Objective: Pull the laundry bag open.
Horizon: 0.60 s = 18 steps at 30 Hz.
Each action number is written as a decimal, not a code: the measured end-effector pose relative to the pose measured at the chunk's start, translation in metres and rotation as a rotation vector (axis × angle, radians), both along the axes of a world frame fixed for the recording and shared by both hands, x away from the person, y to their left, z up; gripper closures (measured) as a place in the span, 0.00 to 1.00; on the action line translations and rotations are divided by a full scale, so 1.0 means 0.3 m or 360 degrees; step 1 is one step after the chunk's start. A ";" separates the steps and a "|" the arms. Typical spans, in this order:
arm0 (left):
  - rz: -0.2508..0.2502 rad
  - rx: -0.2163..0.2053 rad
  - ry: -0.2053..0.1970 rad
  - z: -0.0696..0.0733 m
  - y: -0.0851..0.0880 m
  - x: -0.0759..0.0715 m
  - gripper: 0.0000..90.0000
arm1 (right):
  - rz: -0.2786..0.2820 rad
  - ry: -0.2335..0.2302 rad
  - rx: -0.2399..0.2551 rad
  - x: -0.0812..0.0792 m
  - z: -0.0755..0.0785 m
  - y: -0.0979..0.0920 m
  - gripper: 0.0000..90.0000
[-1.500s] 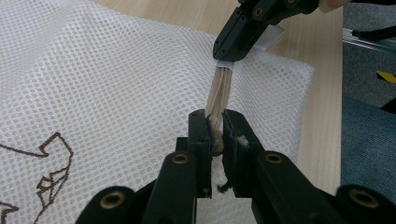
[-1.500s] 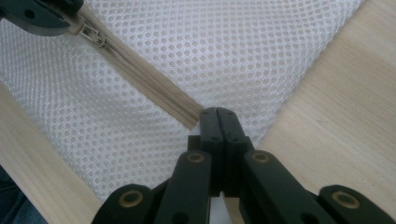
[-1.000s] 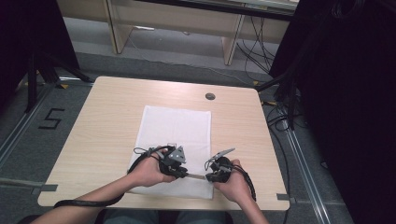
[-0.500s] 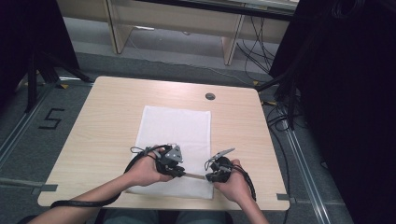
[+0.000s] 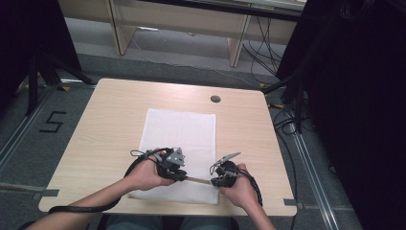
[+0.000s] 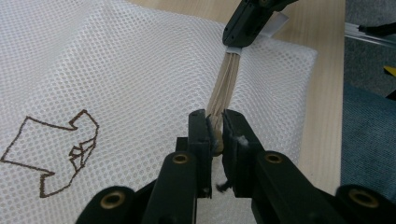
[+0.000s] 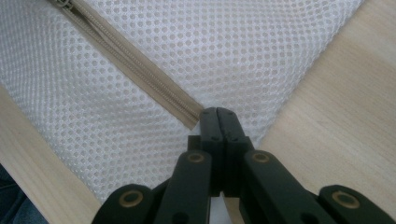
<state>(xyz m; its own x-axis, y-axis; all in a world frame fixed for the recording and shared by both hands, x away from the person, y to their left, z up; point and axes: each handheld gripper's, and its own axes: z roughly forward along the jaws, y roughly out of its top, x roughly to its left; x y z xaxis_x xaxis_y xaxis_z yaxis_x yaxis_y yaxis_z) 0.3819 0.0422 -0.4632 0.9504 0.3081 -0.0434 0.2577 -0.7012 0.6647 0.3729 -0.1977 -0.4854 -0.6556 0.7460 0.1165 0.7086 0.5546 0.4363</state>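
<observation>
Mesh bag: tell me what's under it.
The white mesh bag lies flat on the wooden table, which shows on all sides. Through the mesh nothing can be made out; its contents stay hidden. Both grippers, left and right, pinch its tan zipper.

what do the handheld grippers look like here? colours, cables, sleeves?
Both are black. The left gripper carries a grey three-cornered plate on top, the right gripper a grey tab. Each has flat two-piece jaws with brass-coloured pivot pins. Black cables trail along both forearms, which are bare, no sleeves.
</observation>
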 end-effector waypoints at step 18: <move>-0.0012 0.0014 -0.0008 -0.002 0.005 0.003 0.91 | -0.0010 0.0010 -0.0003 0.000 0.001 0.000 1.00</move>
<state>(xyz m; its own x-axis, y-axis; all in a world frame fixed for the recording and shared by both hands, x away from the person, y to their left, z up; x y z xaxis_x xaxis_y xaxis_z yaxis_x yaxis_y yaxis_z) 0.3828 0.0438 -0.4638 0.9528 0.3015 -0.0359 0.2492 -0.7088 0.6600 0.3729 -0.1978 -0.4852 -0.6503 0.7503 0.1192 0.7148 0.5511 0.4305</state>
